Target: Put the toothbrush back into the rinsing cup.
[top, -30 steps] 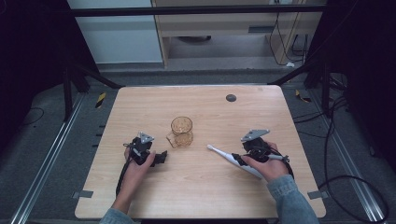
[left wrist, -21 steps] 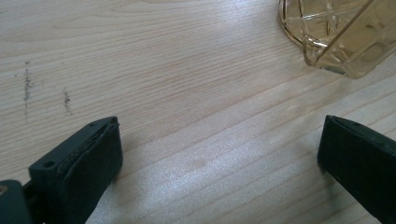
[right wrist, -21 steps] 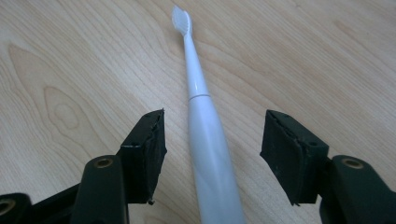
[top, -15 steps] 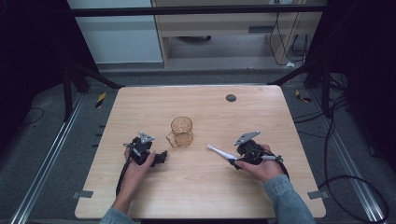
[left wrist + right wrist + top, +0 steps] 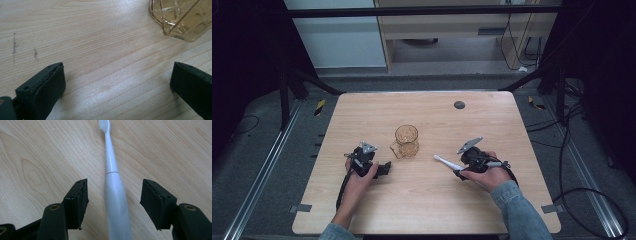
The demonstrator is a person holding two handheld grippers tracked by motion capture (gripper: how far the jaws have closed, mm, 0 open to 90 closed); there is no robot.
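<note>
Toothbrush lies between right tool's parted jaws, axis straight ahead; left tool spread, empty.

glass mug cut off by upper right frame edge in left gripper view; toothbrush handle end runs off bottom edge in right gripper view.

Wood, glass and plastic
Matt pale wood-grain table; glossy amber cut-pattern glass mug; smooth glossy white plastic toothbrush; matt black gripper pads.
</note>
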